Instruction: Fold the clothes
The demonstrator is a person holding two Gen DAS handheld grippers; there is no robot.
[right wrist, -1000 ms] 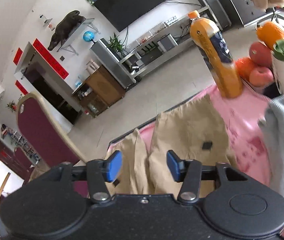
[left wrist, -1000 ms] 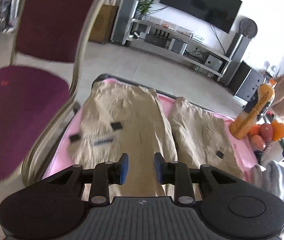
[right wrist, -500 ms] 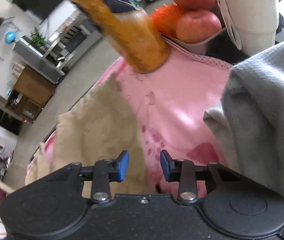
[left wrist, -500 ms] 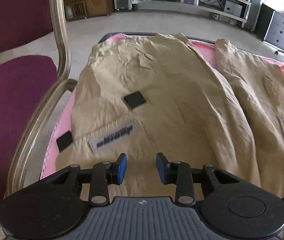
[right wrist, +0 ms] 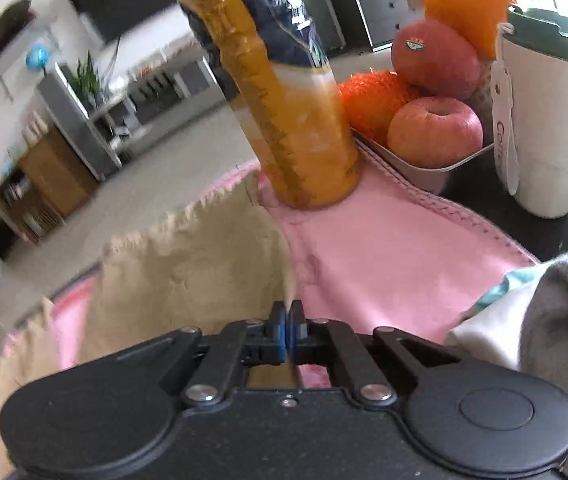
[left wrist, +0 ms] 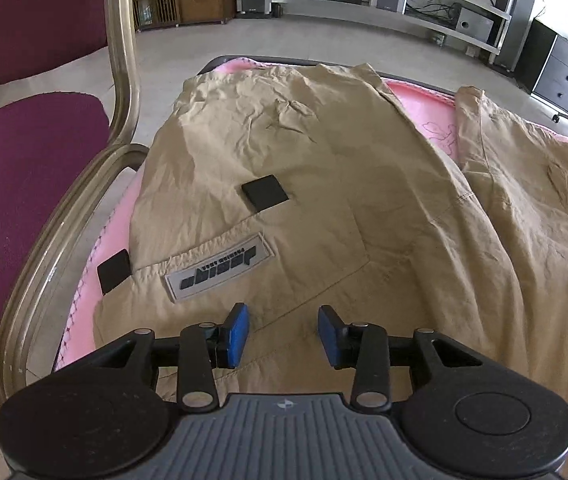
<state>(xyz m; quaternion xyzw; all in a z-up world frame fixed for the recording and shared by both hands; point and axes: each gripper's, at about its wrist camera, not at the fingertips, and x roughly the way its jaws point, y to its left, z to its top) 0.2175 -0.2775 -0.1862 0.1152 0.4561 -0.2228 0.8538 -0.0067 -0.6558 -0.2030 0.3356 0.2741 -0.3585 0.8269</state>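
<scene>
Tan shorts (left wrist: 304,184) lie spread flat on a pink cloth (left wrist: 120,216), with a grey label patch (left wrist: 216,268) near the waist. My left gripper (left wrist: 283,334) is open, low over the waist edge, its blue pads on either side of the fabric. In the right wrist view, my right gripper (right wrist: 286,330) is shut on the right edge of the tan shorts (right wrist: 188,276), over the pink cloth (right wrist: 384,256).
A maroon chair (left wrist: 24,168) with a metal frame stands close on the left. An orange juice bottle (right wrist: 280,96), a tray of apples and oranges (right wrist: 432,128) and a white cup (right wrist: 544,120) stand at the right. A grey garment (right wrist: 564,320) lies beside my right gripper.
My left gripper has come down close to the shorts' waist and opened a little wider. My right gripper has moved to the shorts' right edge and shut on it.
</scene>
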